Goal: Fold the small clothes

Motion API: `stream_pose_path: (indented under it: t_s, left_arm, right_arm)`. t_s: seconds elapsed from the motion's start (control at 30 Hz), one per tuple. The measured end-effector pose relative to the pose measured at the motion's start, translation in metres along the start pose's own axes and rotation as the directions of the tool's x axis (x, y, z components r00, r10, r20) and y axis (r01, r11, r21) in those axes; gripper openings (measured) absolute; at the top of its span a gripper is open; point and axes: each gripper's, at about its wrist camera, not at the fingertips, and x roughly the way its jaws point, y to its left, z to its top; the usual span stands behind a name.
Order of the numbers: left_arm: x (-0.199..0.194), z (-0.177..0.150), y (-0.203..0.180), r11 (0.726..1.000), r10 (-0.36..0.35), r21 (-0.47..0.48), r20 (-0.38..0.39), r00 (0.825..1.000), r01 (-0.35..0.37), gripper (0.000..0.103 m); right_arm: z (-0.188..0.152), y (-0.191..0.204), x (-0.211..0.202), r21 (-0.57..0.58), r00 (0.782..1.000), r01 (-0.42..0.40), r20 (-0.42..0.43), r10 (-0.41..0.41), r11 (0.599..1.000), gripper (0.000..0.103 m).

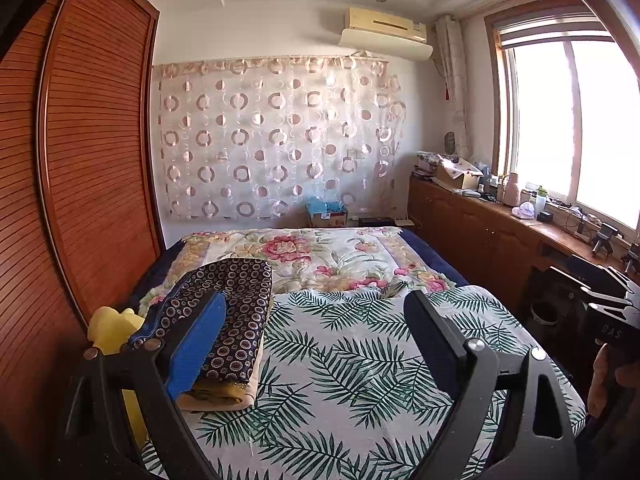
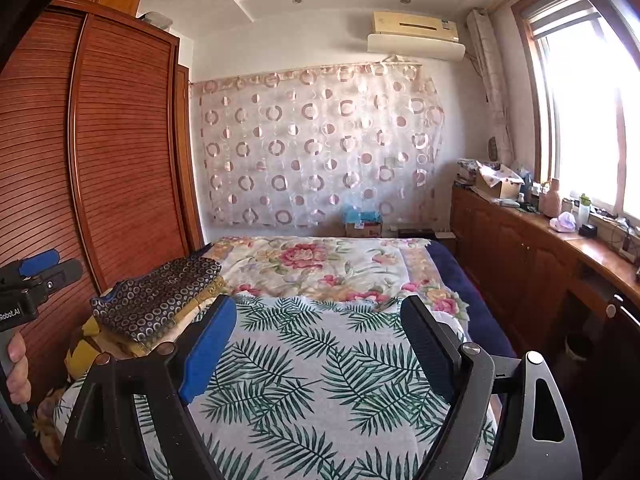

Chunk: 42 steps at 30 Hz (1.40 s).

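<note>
Both the left gripper (image 1: 316, 320) and right gripper (image 2: 320, 328) hover with fingers apart and empty beside the folded stack (image 1: 236, 312) on the bed (image 1: 360, 360), apparently between garments; next needs another unfolded piece, none visible.

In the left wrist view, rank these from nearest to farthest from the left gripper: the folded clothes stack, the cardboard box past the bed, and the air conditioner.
From the left gripper:
1. Folded clothes stack, right beside its blue finger, on the left of the bed.
2. Cardboard box, on the floor beyond the bed's far end.
3. Air conditioner, high on the far wall.
</note>
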Motion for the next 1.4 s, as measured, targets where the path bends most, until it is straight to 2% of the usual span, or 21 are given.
stream_pose_path:
  t_s: [1.4]
  left_arm:
    - [0.0010,0.0000,-0.0003,1.000,0.001,0.002,0.000,1.000,-0.001,0.091]
  right_arm:
    - [-0.0031,-0.0109,0.0036,-0.007,1.000,-0.004,0.003,0.004,1.000,0.086]
